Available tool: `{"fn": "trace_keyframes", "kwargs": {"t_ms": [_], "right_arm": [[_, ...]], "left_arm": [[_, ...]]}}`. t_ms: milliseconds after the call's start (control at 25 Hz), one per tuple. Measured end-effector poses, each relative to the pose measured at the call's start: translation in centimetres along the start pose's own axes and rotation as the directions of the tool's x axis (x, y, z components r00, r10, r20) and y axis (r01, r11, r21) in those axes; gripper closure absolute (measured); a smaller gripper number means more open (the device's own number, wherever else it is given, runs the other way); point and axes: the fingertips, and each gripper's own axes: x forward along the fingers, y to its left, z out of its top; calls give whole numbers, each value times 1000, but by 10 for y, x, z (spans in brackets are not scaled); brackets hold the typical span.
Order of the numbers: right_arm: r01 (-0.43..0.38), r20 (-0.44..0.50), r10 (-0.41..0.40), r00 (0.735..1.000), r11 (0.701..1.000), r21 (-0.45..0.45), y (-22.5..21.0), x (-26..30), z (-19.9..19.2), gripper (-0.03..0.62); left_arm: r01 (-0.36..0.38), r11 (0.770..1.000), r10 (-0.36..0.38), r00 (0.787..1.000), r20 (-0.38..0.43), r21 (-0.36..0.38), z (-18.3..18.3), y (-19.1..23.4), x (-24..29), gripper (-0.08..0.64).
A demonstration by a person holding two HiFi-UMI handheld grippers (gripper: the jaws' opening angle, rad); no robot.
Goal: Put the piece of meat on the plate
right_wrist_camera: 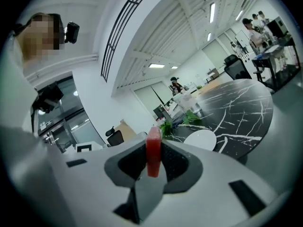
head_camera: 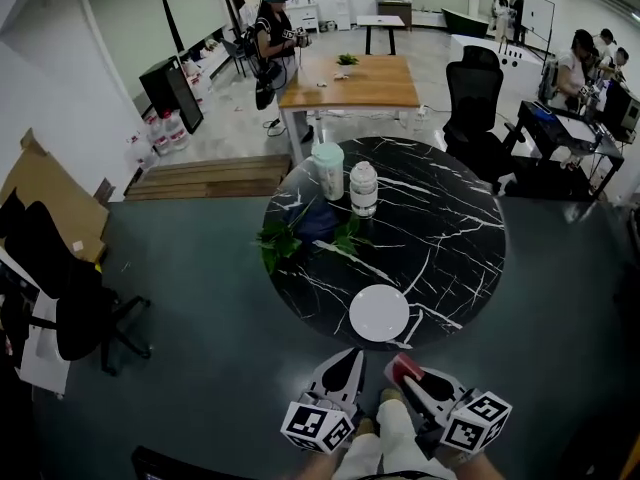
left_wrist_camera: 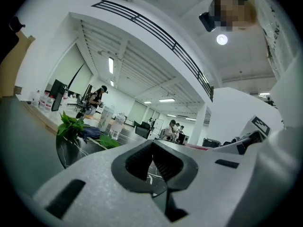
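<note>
- Left gripper (head_camera: 347, 360), nearest, at the lower edge of the head view: fingers pressed together, nothing between them.
- Right gripper (head_camera: 406, 369), just beside it: fingers pinching the red piece of meat (right_wrist_camera: 153, 150), held upright in the air, short of the bench (head_camera: 455, 233).
- Plate (head_camera: 379, 313): white, bare, near the bench's near rim, just ahead of both grippers.
- Judgement: pickup done. Carrying over the plate, lowering and release remain.

A round black marble table with white veins (head_camera: 450, 228) stands just ahead of the right gripper (head_camera: 407, 370) on a dark grey floor (head_camera: 190, 268). Farther ahead is a rectangular wooden table (head_camera: 350, 83), with a black office chair (head_camera: 475, 98) ahead to the right and large blinded windows (head_camera: 130, 18) ahead to the left.
</note>
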Motion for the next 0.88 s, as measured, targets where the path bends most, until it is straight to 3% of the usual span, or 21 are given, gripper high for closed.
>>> {"fn": "trace_keyframes", "kwargs": {"t_ms": [280,400,480,560,600,720,760,800,880], "right_arm": [[6,-94,6,996,992,129,-55,49,-11,505],[28,-125,-12,992,992,127,-83,74,-7,505],[45,-159,-38,987,998,45,-99,92,-5,505],[57,-210,-79,974,992,-111,-115,110,-3,505],[57,-234,-107,966,976,-212,-122,118,-1,505],[36,-276,-188,943,879,-476,-139,142,4,505],[29,-286,-198,937,864,-503,-142,147,3,505],[26,-299,-194,935,874,-486,-144,152,1,505],[22,-329,-136,934,944,-329,-144,159,-6,505]], "left_arm": [[-63,998,63,997,-38,-10,-18,34,25,551],[-94,996,93,994,-51,-13,-26,51,36,551],[-115,993,114,992,-51,-19,-28,64,41,551],[-131,991,130,990,-48,-22,-27,74,45,551],[-138,990,137,990,-47,-23,-27,78,46,551],[-161,987,160,986,-45,-25,-28,91,51,551],[-169,985,168,985,-46,-27,-29,94,51,551],[-176,984,174,984,-48,-30,-29,96,52,551],[-181,983,179,983,-50,-39,-33,97,52,551]]}}
